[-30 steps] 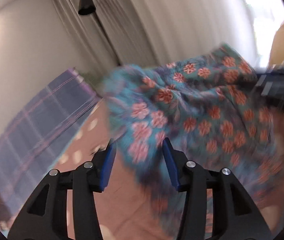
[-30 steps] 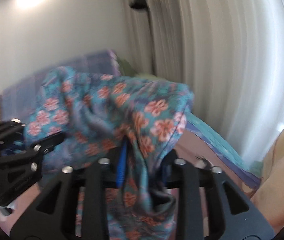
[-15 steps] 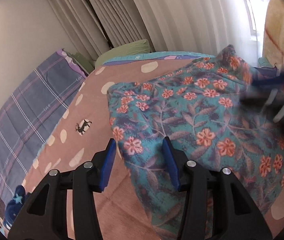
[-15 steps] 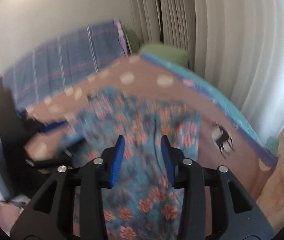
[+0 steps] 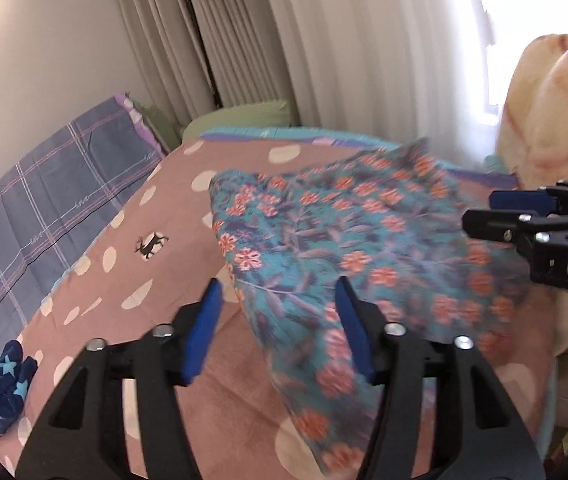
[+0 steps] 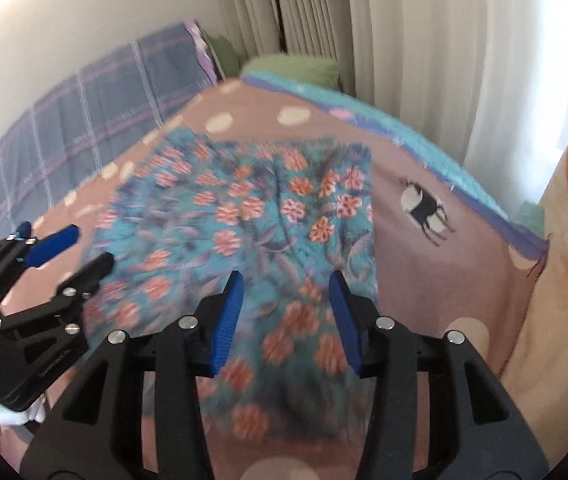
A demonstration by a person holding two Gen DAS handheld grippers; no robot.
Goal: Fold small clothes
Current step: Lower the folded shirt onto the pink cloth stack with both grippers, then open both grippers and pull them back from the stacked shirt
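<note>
A teal garment with orange flowers (image 5: 344, 248) lies spread on the brown dotted bedspread (image 5: 131, 280); it also shows in the right wrist view (image 6: 243, 224). My left gripper (image 5: 277, 312) is open and empty over the garment's near left edge. My right gripper (image 6: 286, 300) is open and empty above the garment's near end. Each gripper shows in the other's view: the right one (image 5: 524, 216) at the garment's right side, the left one (image 6: 63, 248) at its left side.
A rolled dark blue star-patterned item (image 5: 3, 392) lies at the bedspread's near left. A plaid purple blanket (image 5: 43, 200) runs along the wall. A green pillow (image 5: 239, 116) sits at the far end by the curtains (image 5: 324, 40). A cream cushion (image 5: 544, 120) stands right.
One second ago the right gripper was shut on the lifted garment. It has since let go; the garment now lies flat on the bed and both grippers have drawn back from it.
</note>
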